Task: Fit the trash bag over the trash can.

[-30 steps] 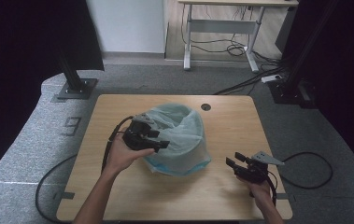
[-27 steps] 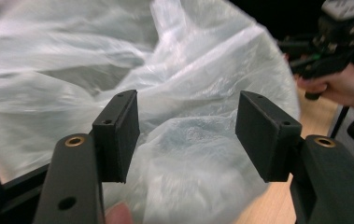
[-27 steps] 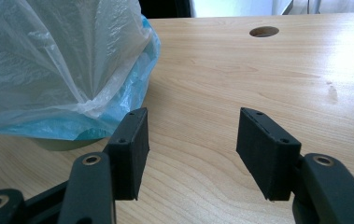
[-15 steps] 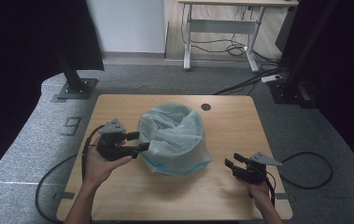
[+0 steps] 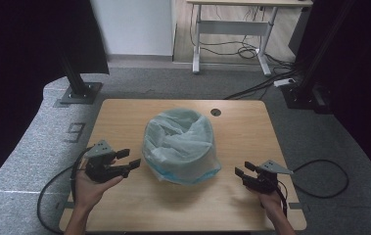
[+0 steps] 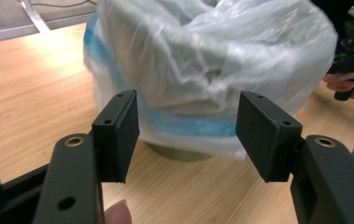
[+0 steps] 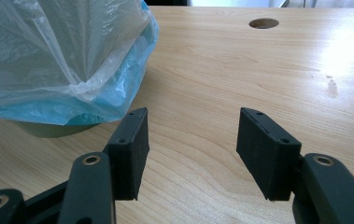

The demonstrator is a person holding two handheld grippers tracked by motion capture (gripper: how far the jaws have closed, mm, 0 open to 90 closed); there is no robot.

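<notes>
We judge the lining done: the plastic bag (image 5: 180, 142) drapes over the bin (image 6: 179, 153); left tongs (image 5: 127, 163) and right tongs (image 5: 242, 172) flank it, gaping, empty.

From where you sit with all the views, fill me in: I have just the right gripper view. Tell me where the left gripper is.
Observer: The left gripper is left of the bagged bin, jaws open, not touching it.
Operator: Describe the bag's top.
Observer: The plastic bag is draped over the rim, crumpled inward.
Operator: Say how near my gripper is to the bin.
Observer: The right gripper sits apart from it, over the table at the bin's right.
</notes>
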